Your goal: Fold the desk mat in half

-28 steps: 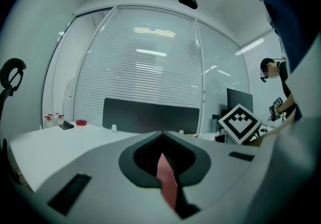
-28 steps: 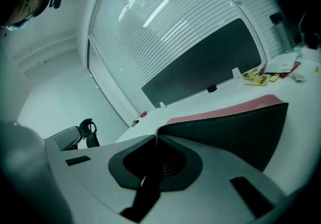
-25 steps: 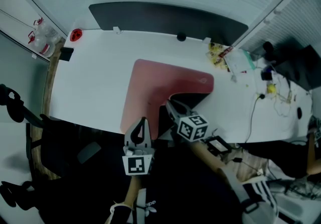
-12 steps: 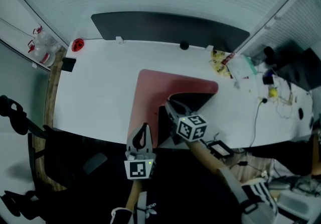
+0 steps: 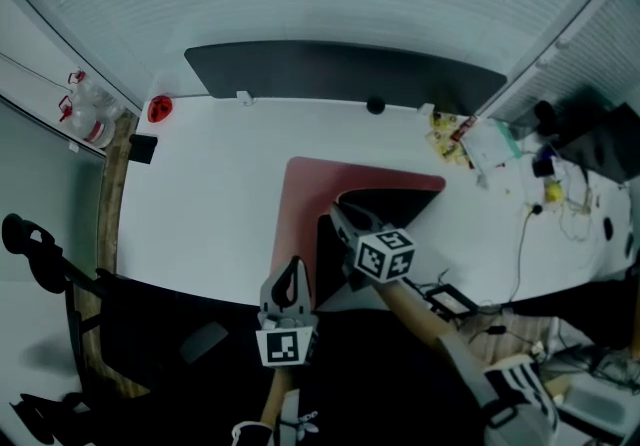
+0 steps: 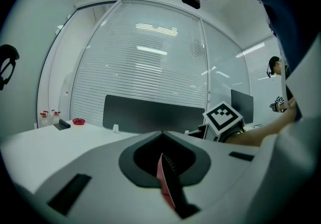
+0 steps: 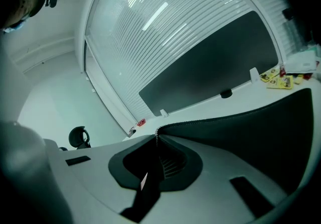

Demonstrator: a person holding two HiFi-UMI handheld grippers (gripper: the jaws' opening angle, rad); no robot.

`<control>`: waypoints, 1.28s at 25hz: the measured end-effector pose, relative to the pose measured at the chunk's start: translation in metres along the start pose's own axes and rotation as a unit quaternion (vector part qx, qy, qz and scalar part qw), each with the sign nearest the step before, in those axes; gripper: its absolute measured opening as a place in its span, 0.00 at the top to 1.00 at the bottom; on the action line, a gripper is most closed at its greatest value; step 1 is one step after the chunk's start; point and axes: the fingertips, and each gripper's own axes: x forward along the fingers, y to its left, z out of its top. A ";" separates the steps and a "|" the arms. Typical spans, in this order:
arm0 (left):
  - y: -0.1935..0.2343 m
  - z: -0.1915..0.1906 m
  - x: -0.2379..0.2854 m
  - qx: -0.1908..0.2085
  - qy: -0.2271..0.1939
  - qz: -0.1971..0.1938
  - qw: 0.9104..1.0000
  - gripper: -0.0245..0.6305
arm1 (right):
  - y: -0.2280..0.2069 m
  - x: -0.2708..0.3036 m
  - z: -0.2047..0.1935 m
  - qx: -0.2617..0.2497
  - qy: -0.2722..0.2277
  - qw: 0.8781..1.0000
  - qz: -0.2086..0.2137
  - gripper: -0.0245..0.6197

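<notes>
Nearest, pinches the near edge of the desk mat (image 5: pixel 318 189) in the left hand-held gripper (image 5: pixel 292 266), jaws closed tight on the thin pink sheet. Just beyond and to the right, clamps the right hand-held gripper (image 5: pixel 338 214) shut on another stretch of edge, holding the dark underside up as a raised flap. Farther out, shows the pink top lying flat on the white desk (image 5: pixel 200 204). Ends at a dark panel (image 5: pixel 340 69) along the desk's far edge.

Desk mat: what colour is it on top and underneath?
The desk mat is pinkish red on top and black underneath; the head view shows it best.
</notes>
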 end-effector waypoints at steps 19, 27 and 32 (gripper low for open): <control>0.028 -0.007 0.027 -0.017 0.021 0.023 0.999 0.96 | -0.010 0.072 0.026 0.010 0.009 1.000 0.004 0.94; 0.044 -0.012 0.038 -0.016 0.031 0.028 0.999 0.96 | -0.017 0.101 0.025 0.008 0.021 1.000 0.005 0.94; 0.049 -0.016 0.044 -0.011 0.037 0.024 0.999 0.96 | -0.022 0.115 0.029 0.008 0.018 1.000 0.003 0.94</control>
